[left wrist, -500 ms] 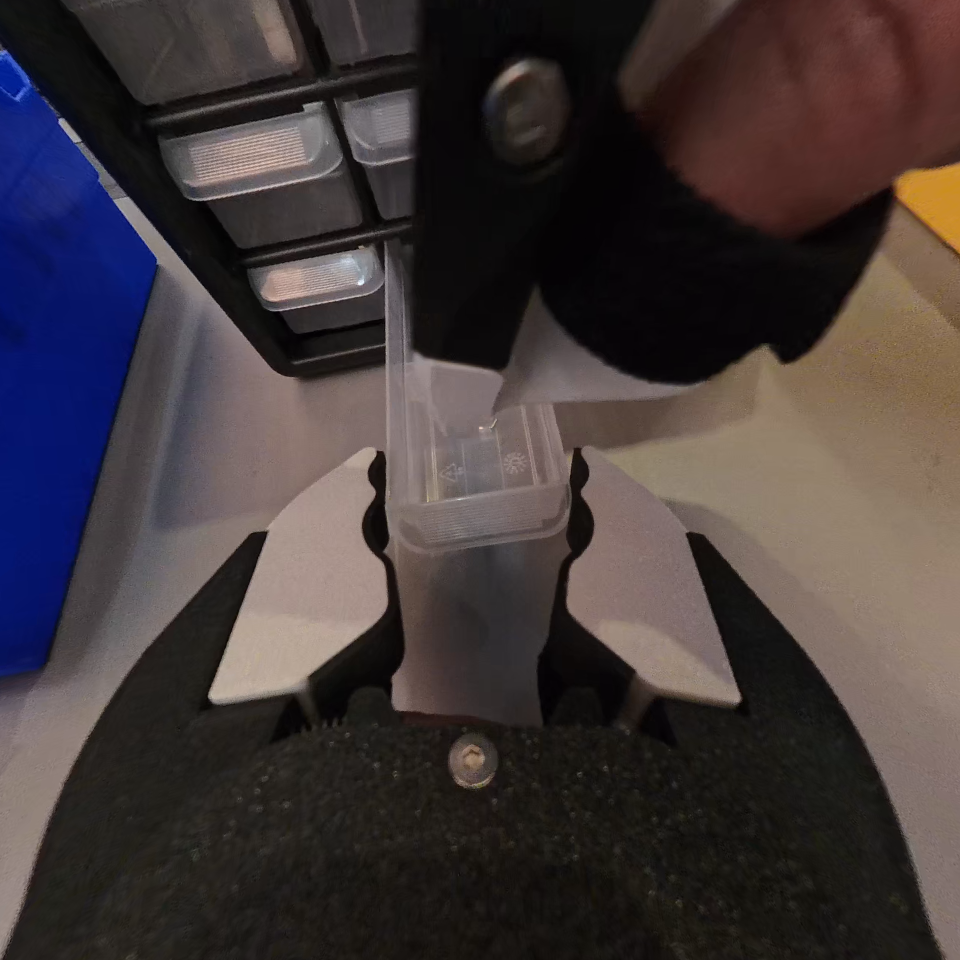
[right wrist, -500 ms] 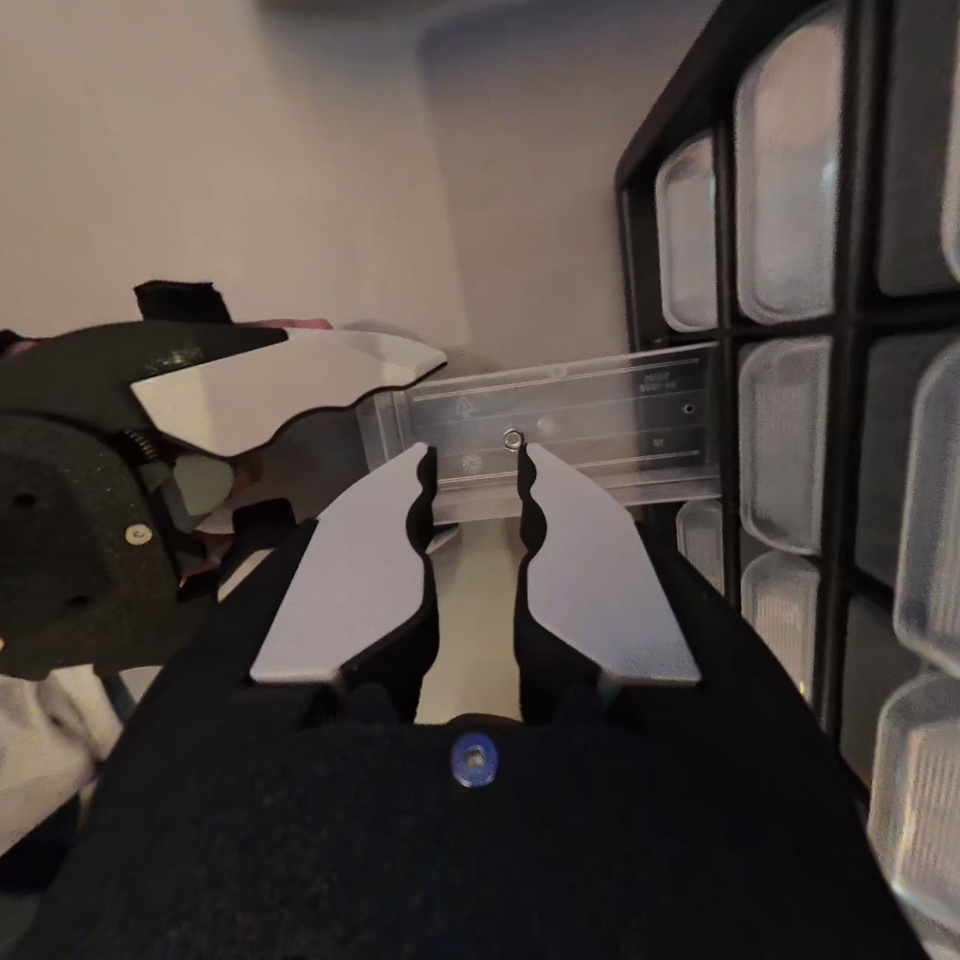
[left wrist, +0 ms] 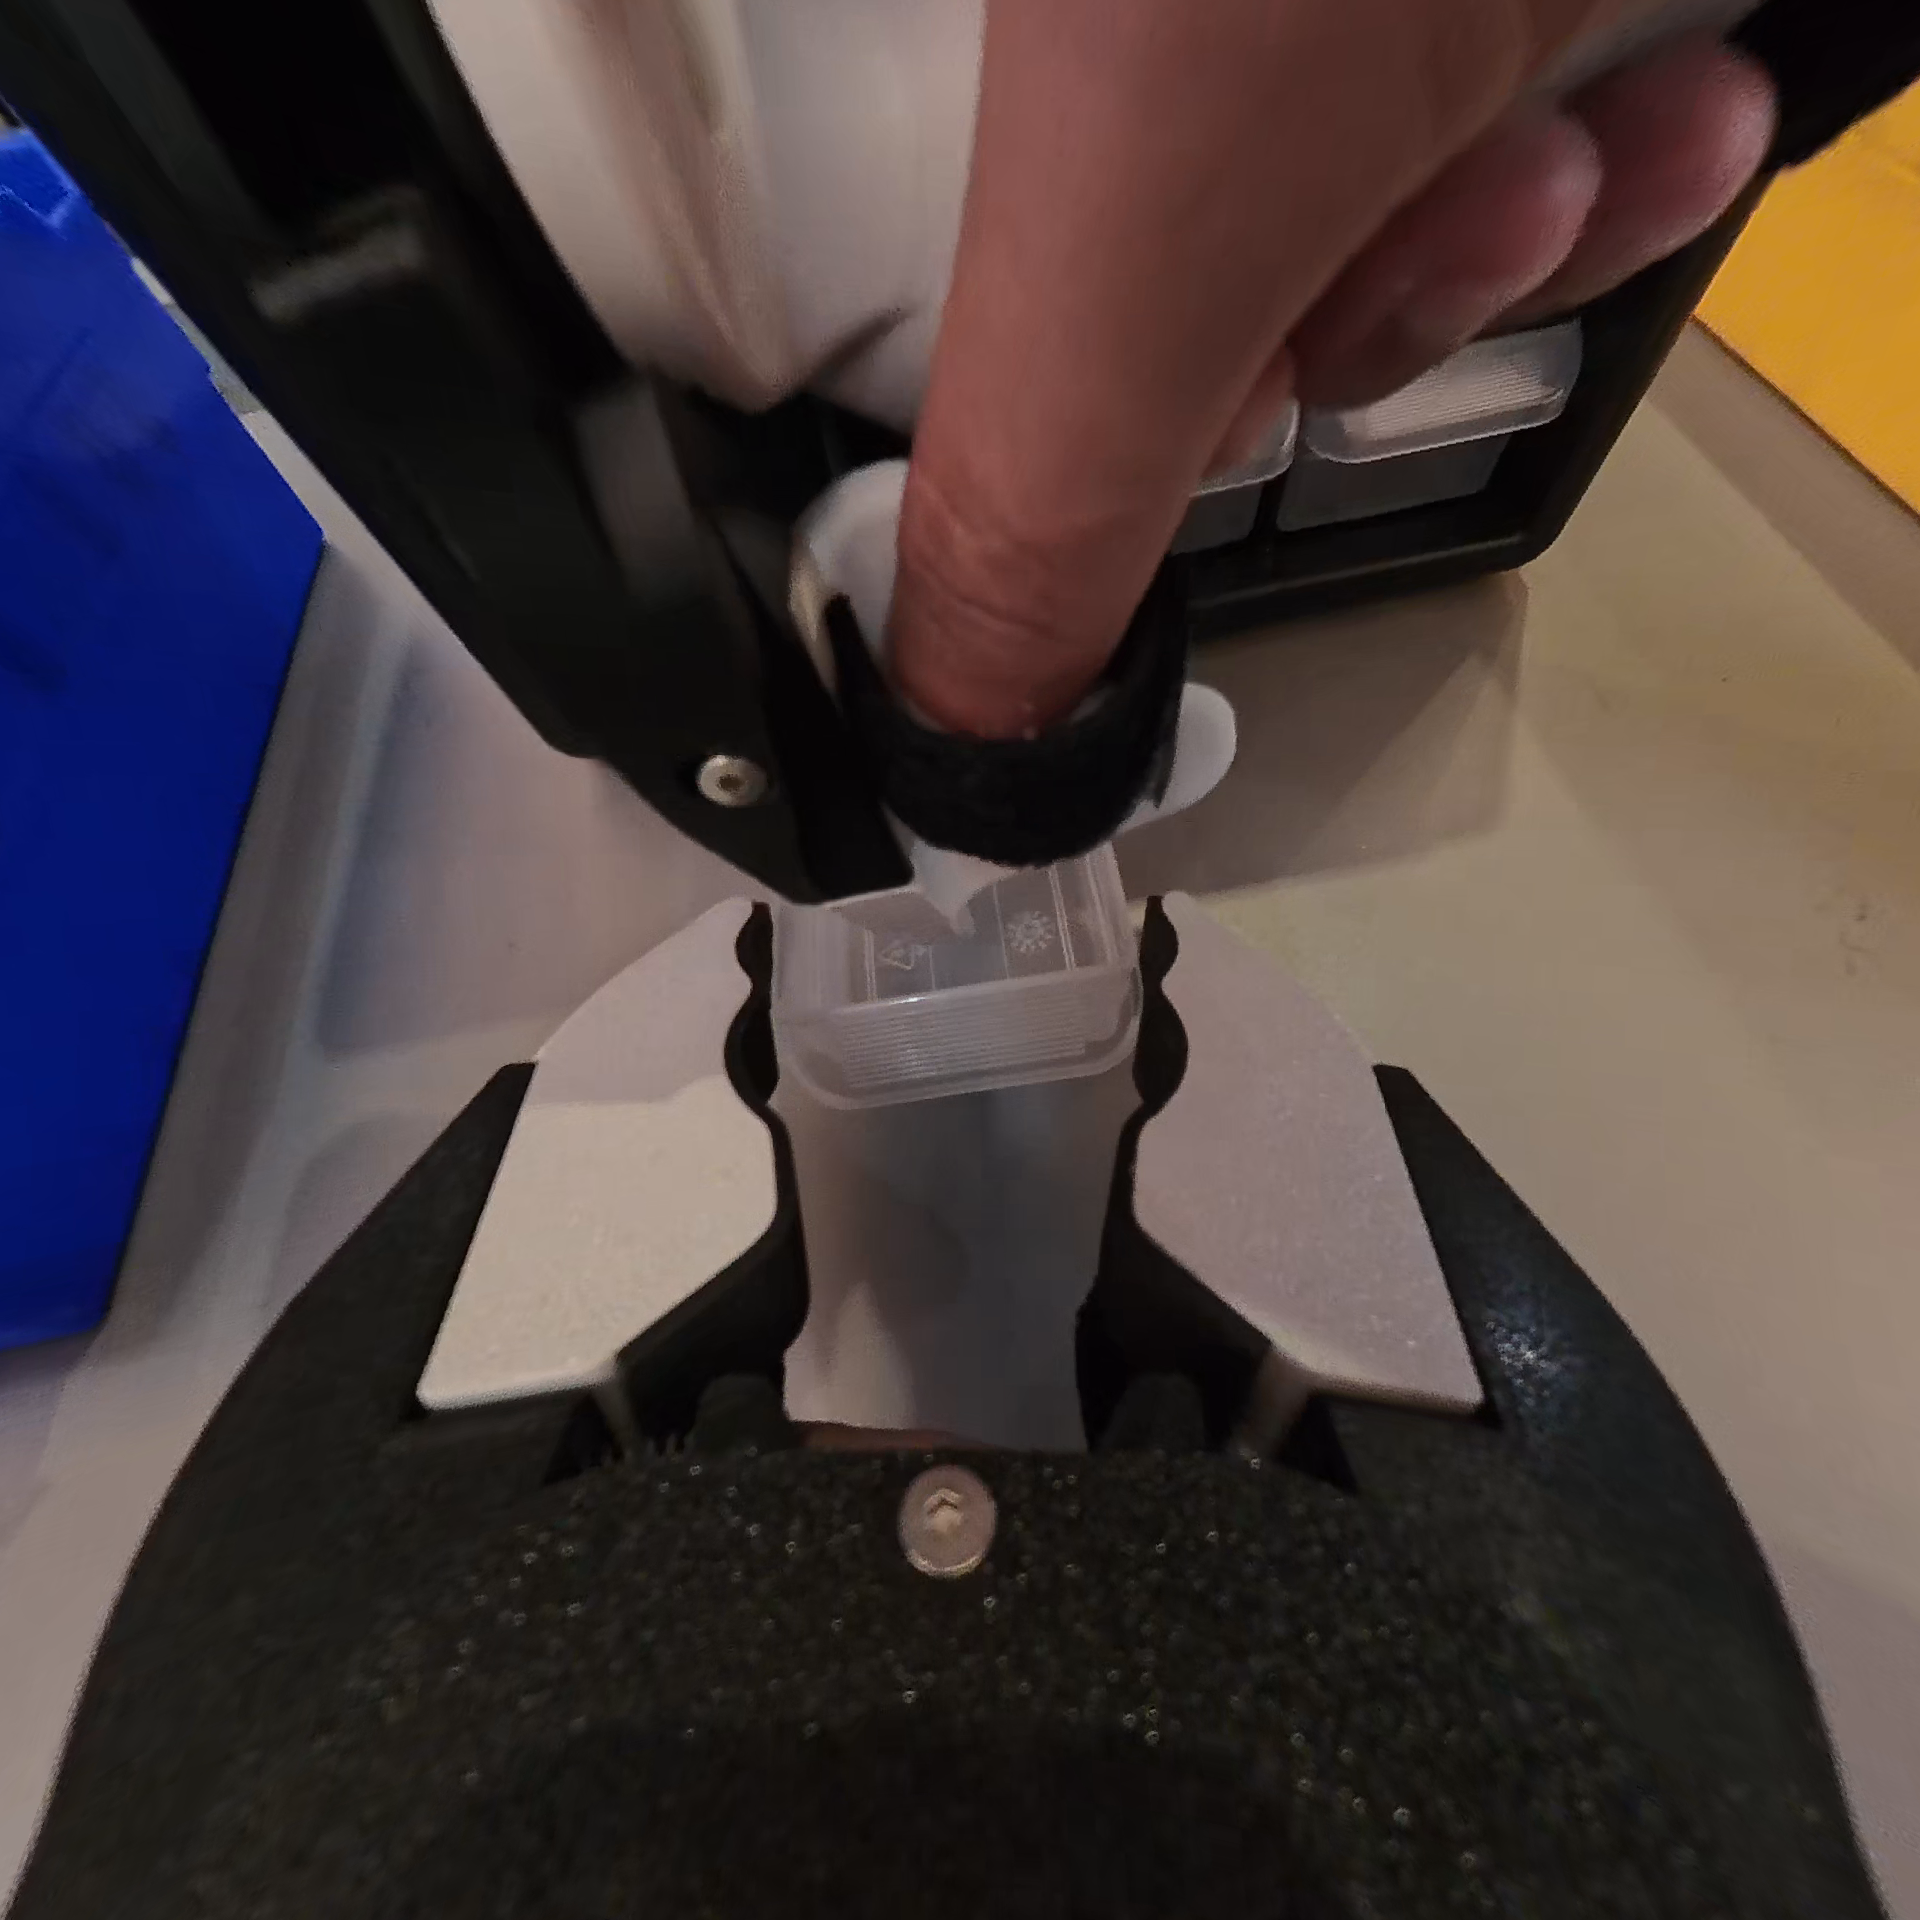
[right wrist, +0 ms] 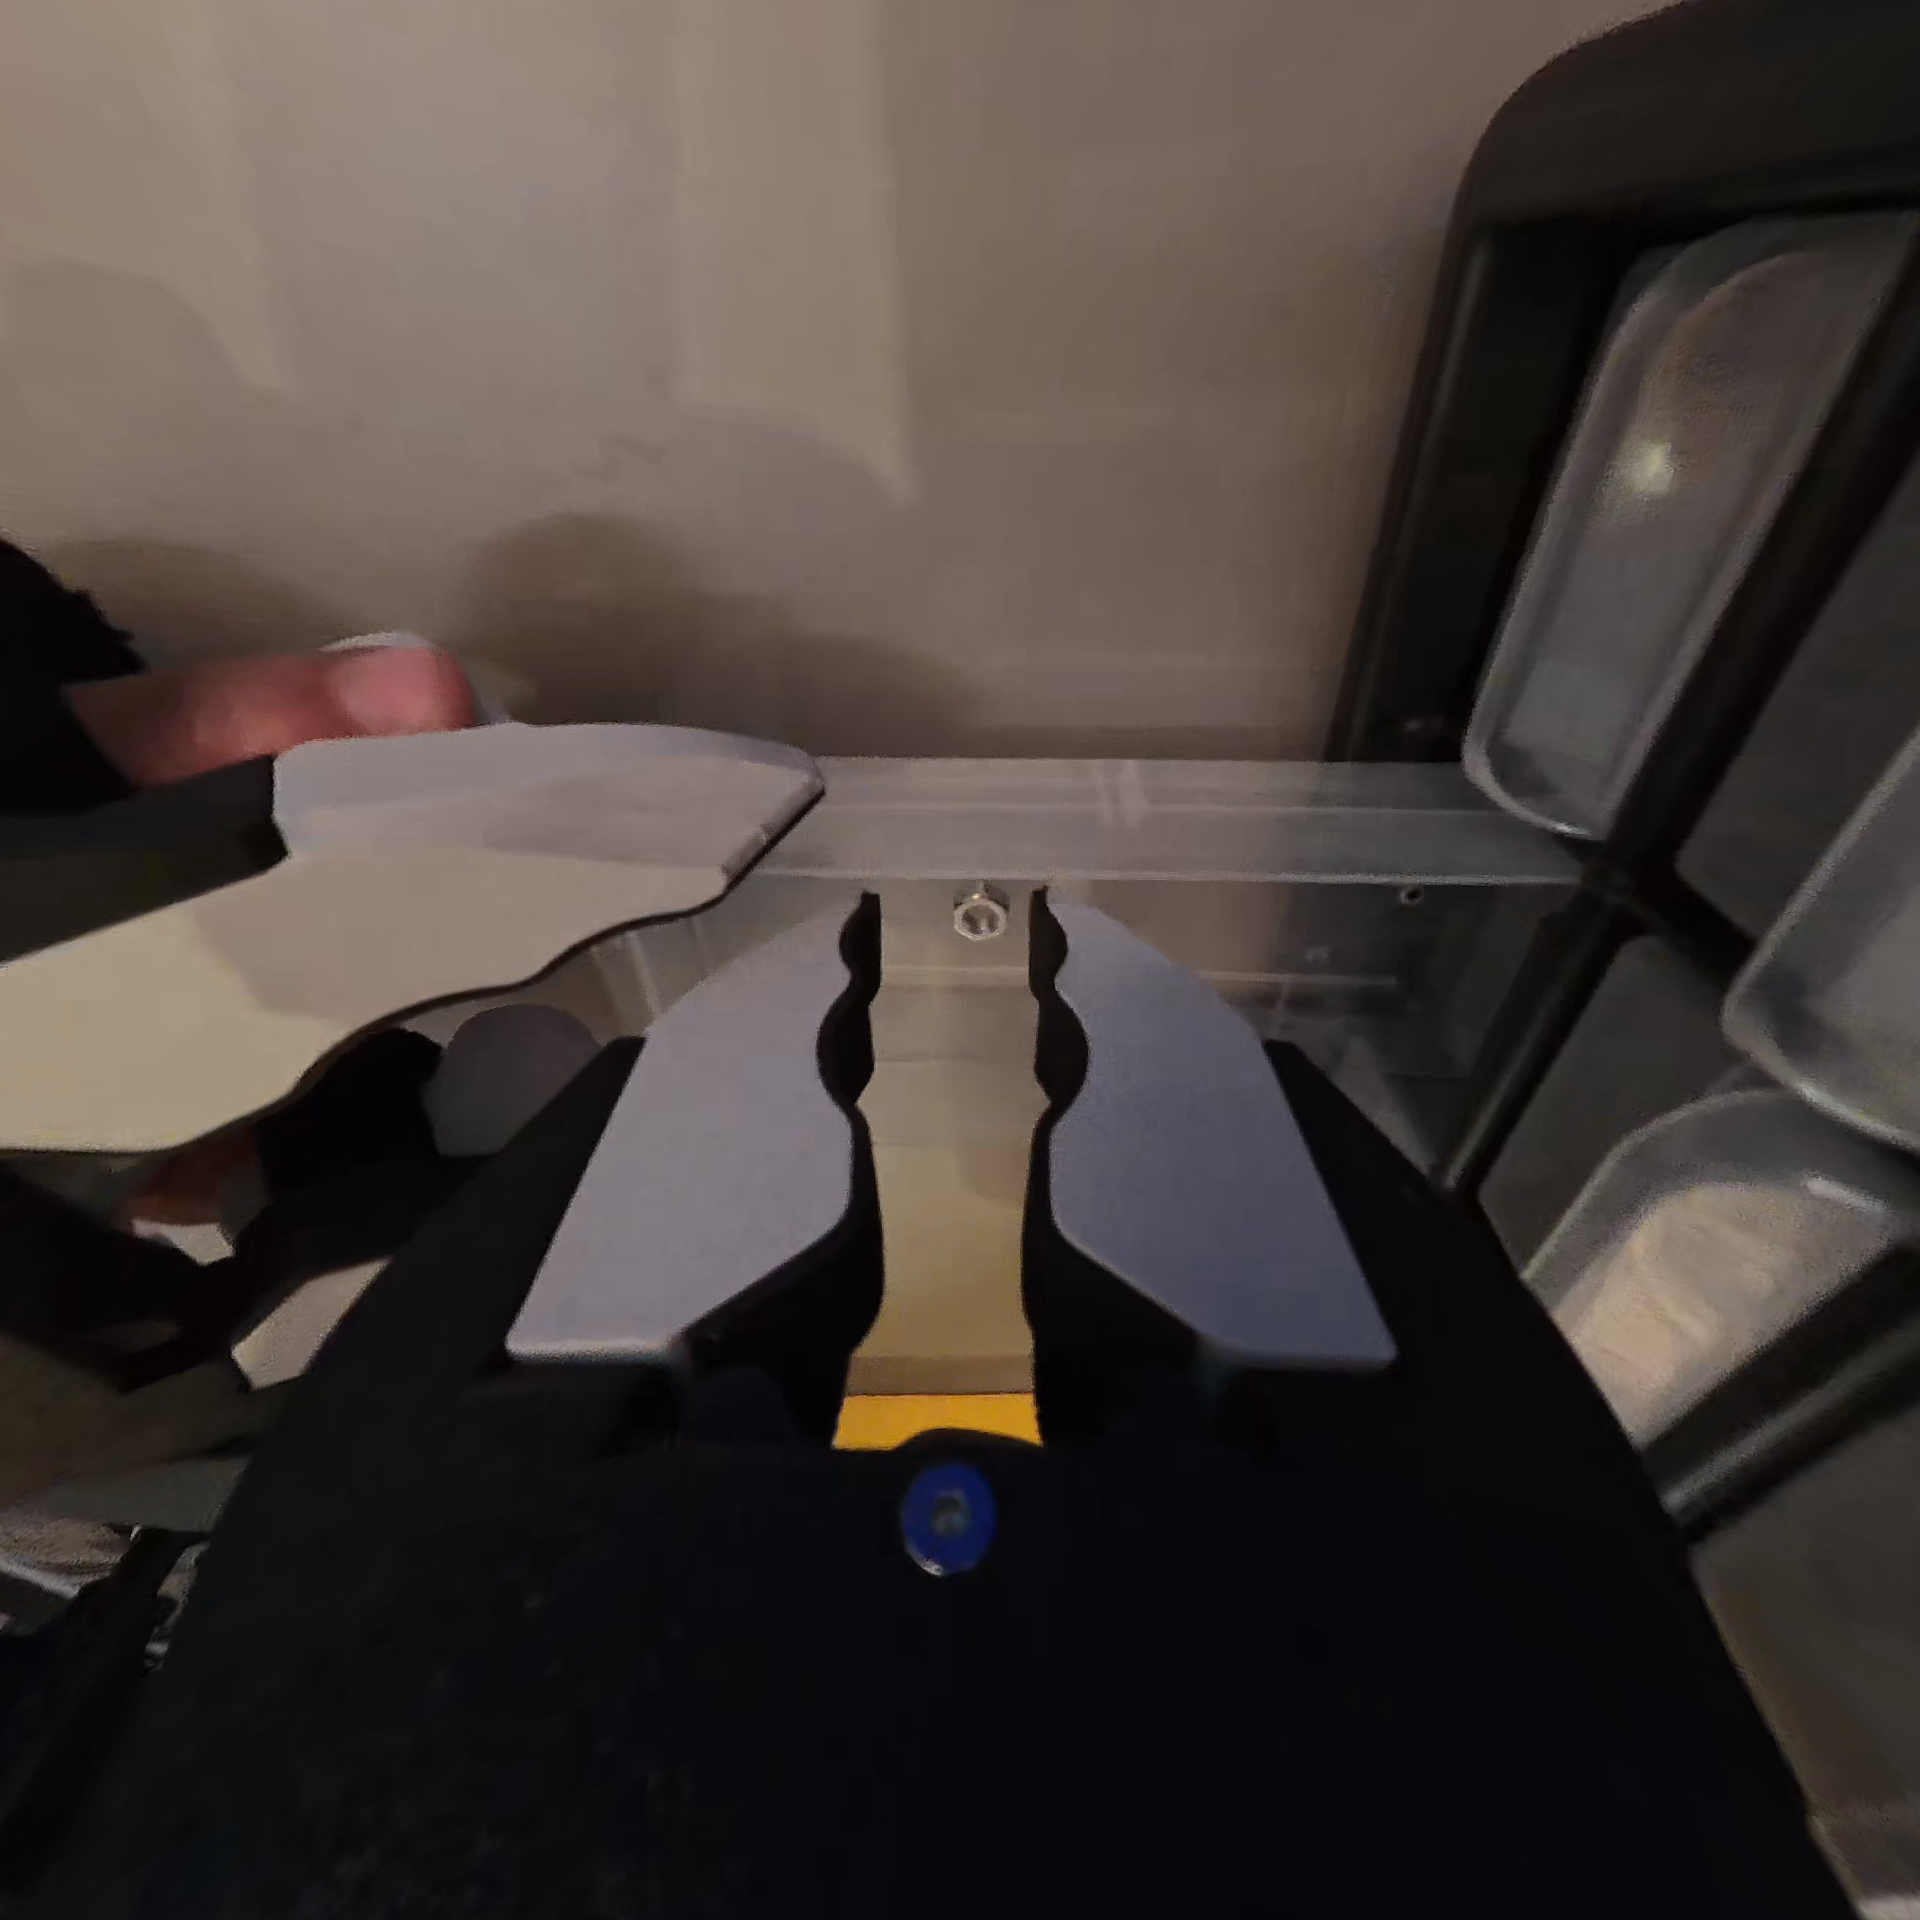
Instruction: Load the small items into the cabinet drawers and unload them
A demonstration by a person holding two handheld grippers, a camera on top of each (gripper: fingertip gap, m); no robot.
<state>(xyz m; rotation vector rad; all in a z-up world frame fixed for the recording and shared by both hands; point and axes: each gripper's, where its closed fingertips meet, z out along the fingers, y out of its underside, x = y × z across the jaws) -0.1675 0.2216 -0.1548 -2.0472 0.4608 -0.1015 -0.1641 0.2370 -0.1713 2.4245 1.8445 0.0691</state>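
My left gripper (left wrist: pixel 956 925) is shut on the front handle of a clear plastic drawer (left wrist: pixel 956 1029), which is pulled out of the black cabinet (left wrist: pixel 1455 561). In the right wrist view the drawer (right wrist: pixel 1195 821) runs level from the cabinet (right wrist: pixel 1538 156) on the right, with my left gripper's finger (right wrist: pixel 468 894) at its left end. My right gripper (right wrist: pixel 956 904) is open by a narrow gap, tips inside the drawer. A small metal nut (right wrist: pixel 977 916) lies on the drawer floor just beyond the tips. A hand (left wrist: pixel 1195 312) holds the right gripper above the drawer.
A blue bin (left wrist: pixel 125 831) stands on the left of the beige table (left wrist: pixel 1558 935). A yellow object (left wrist: pixel 1849 343) lies at the far right. Closed clear drawers (right wrist: pixel 1662 520) fill the cabinet front next to my right gripper. Less than 4 cm separates the two grippers' tips.
My right gripper has come down closer to the drawer and the nut, with its jaws about as far apart. My left gripper still holds the drawer's front.
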